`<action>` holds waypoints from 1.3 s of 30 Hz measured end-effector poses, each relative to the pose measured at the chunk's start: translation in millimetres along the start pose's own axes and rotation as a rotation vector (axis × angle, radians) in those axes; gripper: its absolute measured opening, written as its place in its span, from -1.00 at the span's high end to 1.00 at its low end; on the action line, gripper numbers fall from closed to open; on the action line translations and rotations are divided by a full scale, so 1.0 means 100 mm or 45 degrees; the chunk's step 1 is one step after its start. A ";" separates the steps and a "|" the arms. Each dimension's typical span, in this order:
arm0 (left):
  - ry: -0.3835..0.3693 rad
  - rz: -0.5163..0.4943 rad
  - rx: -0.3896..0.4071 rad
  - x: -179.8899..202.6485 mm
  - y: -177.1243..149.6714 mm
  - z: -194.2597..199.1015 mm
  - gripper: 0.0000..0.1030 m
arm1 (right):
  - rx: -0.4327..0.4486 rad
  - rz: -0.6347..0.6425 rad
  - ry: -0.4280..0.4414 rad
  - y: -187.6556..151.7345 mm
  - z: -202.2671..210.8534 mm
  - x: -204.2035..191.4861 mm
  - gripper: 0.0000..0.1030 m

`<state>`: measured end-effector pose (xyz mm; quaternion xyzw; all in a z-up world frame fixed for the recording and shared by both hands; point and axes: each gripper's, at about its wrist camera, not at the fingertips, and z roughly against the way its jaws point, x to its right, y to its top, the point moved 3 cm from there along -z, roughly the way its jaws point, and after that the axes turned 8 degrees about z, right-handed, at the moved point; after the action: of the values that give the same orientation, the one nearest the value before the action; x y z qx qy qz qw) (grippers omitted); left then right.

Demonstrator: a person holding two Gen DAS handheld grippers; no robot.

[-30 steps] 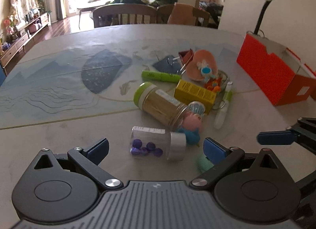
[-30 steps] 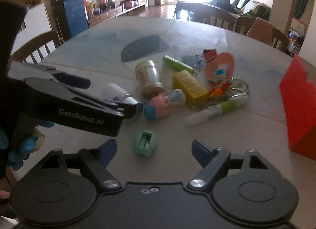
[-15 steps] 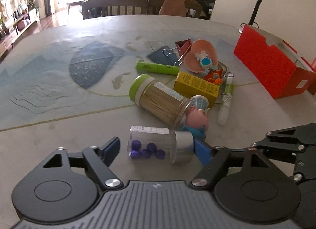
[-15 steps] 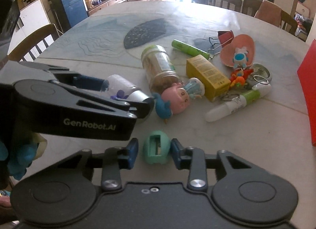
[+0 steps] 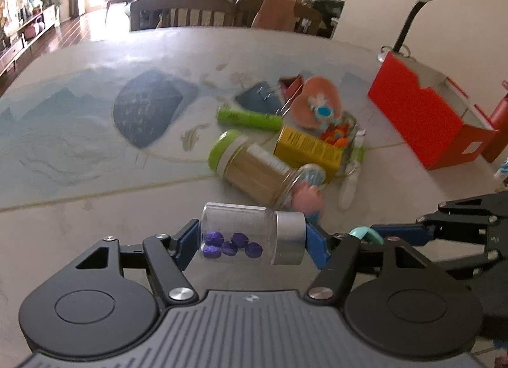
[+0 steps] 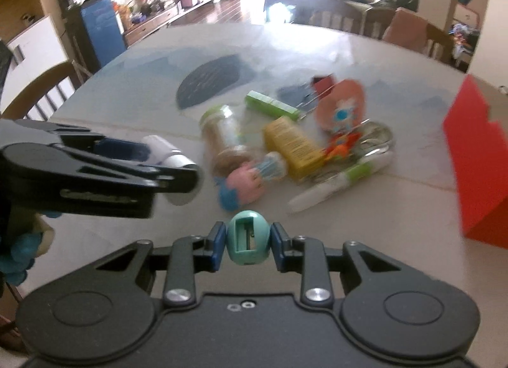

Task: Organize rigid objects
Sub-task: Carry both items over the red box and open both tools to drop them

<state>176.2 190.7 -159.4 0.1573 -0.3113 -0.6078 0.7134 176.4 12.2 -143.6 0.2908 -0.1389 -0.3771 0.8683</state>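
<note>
The left gripper point(image 5: 252, 239) has just been closing; its blue fingers point(image 5: 185, 242) now clamp end to end a clear jar of purple tablets point(image 5: 250, 233) with a silver cap, near the worktop's point(image 5: 79, 184) front edge. The right gripper point(image 6: 248, 242), fingers drawn close, clamps a teal pencil sharpener point(image 6: 248, 241), apparently just off the worktop. Behind lie a toothpick jar point(image 5: 254, 168), a yellow box point(image 5: 306, 147) and a pink pig toy point(image 6: 247, 185). A red box point(image 5: 422, 125) stands at the right edge.

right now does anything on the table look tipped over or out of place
Yes: the green-lidded jar lies on its side in a jumbled pile with the yellow box and white marker, all touching, none upright.
</note>
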 end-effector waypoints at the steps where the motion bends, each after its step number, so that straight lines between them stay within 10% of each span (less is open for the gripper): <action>1: -0.016 -0.011 0.012 0.03 0.04 0.04 -0.34 | 0.015 -0.013 -0.012 0.03 0.07 0.06 0.43; 21: -0.209 -0.188 0.139 1.55 0.89 0.34 -0.34 | 0.211 -0.174 -0.181 0.20 1.01 1.79 0.43; 39: -0.214 -0.285 0.004 3.39 1.44 -0.81 -0.34 | 0.134 -0.138 -0.360 -0.20 0.77 3.27 0.43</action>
<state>361.0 -118.2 -47.8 0.1406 -0.3515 -0.6941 0.6122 350.8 -270.1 -86.9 0.2870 -0.2634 -0.4527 0.8021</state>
